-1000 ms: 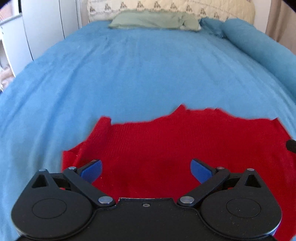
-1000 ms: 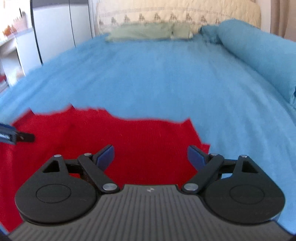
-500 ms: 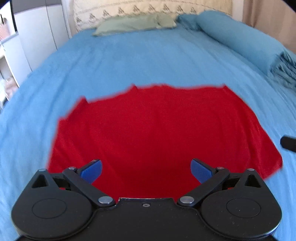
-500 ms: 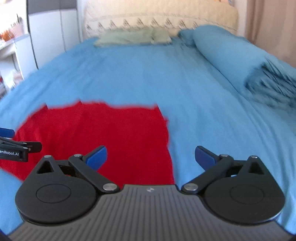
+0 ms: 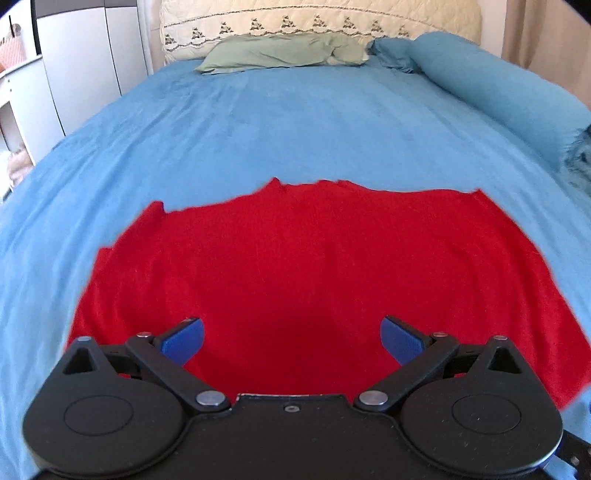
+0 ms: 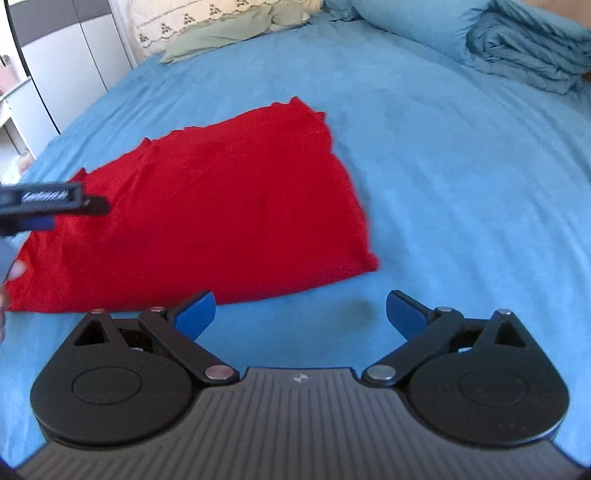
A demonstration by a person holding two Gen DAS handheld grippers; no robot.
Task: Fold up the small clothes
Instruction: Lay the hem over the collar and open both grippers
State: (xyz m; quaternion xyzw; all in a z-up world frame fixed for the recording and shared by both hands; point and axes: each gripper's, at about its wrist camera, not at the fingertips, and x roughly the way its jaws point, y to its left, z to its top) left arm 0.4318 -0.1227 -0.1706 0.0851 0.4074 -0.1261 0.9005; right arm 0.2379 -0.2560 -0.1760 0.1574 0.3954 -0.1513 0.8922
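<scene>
- Bedroom: blue bed (image 5: pixel 295 122), green pillow (image 5: pixel 280 55) + cream headboard (image 5: pixel 317 18) at far end, white wardrobe (image 5: pixel 88 55) on left, folded blue duvet (image 6: pixel 528 55) on the right edge.
- L gripper (image 5: pixel 291 338): blue pads (image 5: pixel 183 339) spread wide, nothing between them; it hovers over the near middle of the red cloth (image 5: pixel 295 277). In right view it shows as a dark bar (image 6: pixel 48 201) over the cloth's left part.
- R gripper (image 6: pixel 301 314): jaws wide apart too, empty. It sits off the cloth, above bare sheet just beside the near right corner (image 6: pixel 369 264).
- Cloth: lies flat on the near half of the bed, spread w/ a jagged far edge, looks already doubled once (can't tell layers for sure). Fingertips of a hand (image 6: pixel 9 280) at the near left edge in right view.
- Step in hand, my guess: set up the next fold; both tools are free, so a fresh grab is due.
- To do it well: take the two near corners, one per gripper, pinch all layers, not just the top one.
- Lift low + together, carry to the far edge, match edges before letting go.
- Risk: knit looks soft and stretchy, so uneven pull would skew the fold; also easy to pinch the sheet under it.
</scene>
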